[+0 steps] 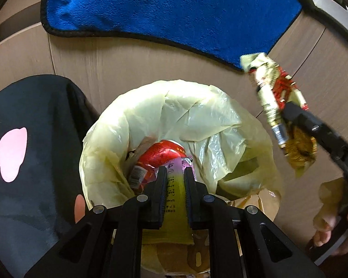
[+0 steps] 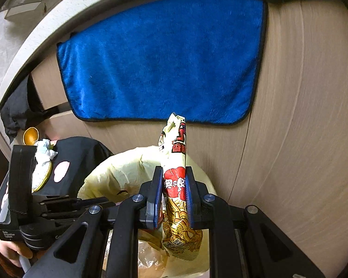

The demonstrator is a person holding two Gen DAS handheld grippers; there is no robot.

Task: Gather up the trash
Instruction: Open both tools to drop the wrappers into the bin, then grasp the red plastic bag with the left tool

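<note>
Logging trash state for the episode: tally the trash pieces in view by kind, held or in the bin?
Cans: 1, red can in the lined bin.
Wrappers: 2, pink-yellow wrapper in the left gripper, cream-red snack wrapper in the right gripper.
Crumpled tissue: 1.
Total: 4.

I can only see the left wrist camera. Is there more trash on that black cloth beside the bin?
Observer: Yes. The right wrist camera shows a crumpled white tissue up on the black cloth, resting on a round yellow-rimmed thing.
Operator: Is anything else up there?
Observer: A gold spoon peeks out just behind the tissue.
Operator: Are the right tongs squeezing their snack wrapper properly?
Observer: From that camera, both pads of the right tongs press on the snack wrapper at its red middle part. Its top sticks up past the tips.
</note>
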